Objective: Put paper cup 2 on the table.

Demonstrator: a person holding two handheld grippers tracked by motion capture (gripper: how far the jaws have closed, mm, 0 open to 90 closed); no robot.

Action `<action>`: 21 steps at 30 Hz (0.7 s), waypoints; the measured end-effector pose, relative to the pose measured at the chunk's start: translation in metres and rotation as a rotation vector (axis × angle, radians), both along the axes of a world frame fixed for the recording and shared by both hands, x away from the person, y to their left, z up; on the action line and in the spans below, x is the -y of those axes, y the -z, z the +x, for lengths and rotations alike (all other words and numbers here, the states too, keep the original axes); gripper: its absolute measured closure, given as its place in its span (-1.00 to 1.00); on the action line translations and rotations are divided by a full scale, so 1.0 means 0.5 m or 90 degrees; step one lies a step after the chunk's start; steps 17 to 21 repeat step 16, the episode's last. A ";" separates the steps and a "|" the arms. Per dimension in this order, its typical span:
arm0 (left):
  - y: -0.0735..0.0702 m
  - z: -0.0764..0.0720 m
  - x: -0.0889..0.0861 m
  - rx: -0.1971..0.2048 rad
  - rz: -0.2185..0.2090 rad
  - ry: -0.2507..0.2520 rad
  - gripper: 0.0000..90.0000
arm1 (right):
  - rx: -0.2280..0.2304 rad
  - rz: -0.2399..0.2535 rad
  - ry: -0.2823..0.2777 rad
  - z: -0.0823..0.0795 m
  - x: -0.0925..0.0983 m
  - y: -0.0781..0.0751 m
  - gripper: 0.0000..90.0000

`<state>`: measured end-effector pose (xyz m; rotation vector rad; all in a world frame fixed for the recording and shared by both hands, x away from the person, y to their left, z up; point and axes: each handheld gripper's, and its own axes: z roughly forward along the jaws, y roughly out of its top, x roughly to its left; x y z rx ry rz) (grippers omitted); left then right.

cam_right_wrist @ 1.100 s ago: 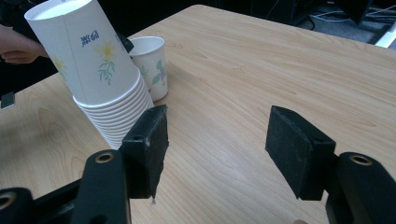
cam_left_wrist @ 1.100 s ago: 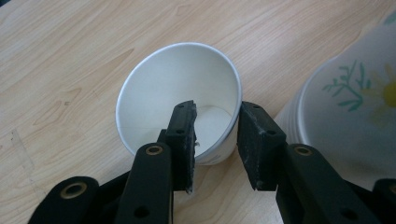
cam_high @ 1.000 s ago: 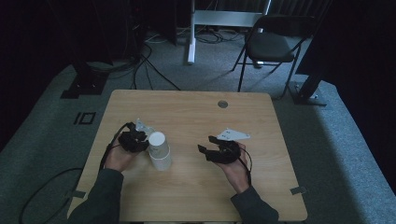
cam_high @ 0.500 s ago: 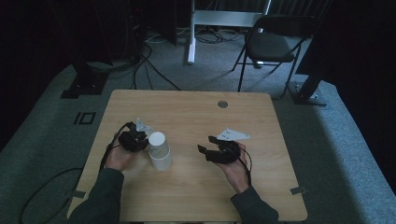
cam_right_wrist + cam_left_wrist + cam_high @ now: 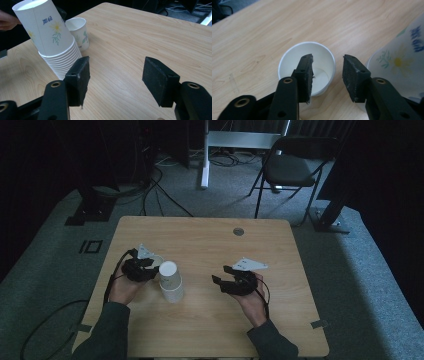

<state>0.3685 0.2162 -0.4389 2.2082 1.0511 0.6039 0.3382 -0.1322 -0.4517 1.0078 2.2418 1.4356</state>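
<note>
On the left of the counter, the left hand-held gripper sits low beside a single upright cup. In the left gripper view its jaws stand apart with one pad inside the cup's mouth and the other outside the rim, neither pressing on the wall; they have just been opening, so the cup looks freshly released and stands free on the wood.

Just right of that cup, near the middle-left of the counter, is the stack of upturned cups, printed with flowers, leaning a little. In the right gripper view the single cup stands just behind the stack, close but apart from it.

Further right, the right hand-held gripper waits well clear of the stack, its jaws open with nothing but bare counter between them.

The step in hand seems to be setting out one cup taken off the stack. To do it well, the left gripper should lift straight up so that the inner pad clears the rim without catching it and tipping the light cup. It should also keep away from the leaning stack at its side, since a nudge could topple it. If another cup is to come off, the right gripper would best steady the stack low down while the left takes the top one by its edge.
</note>
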 end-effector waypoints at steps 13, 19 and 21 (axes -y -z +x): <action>-0.042 -0.052 -0.034 0.113 -0.122 -0.059 0.19 | 0.001 -0.002 0.003 0.002 0.001 0.002 -0.15; -0.055 -0.072 -0.041 0.145 -0.153 -0.067 0.14 | -0.003 -0.004 0.005 0.003 0.001 0.004 -0.16; -0.055 -0.072 -0.041 0.145 -0.153 -0.067 0.14 | -0.003 -0.004 0.005 0.003 0.001 0.004 -0.16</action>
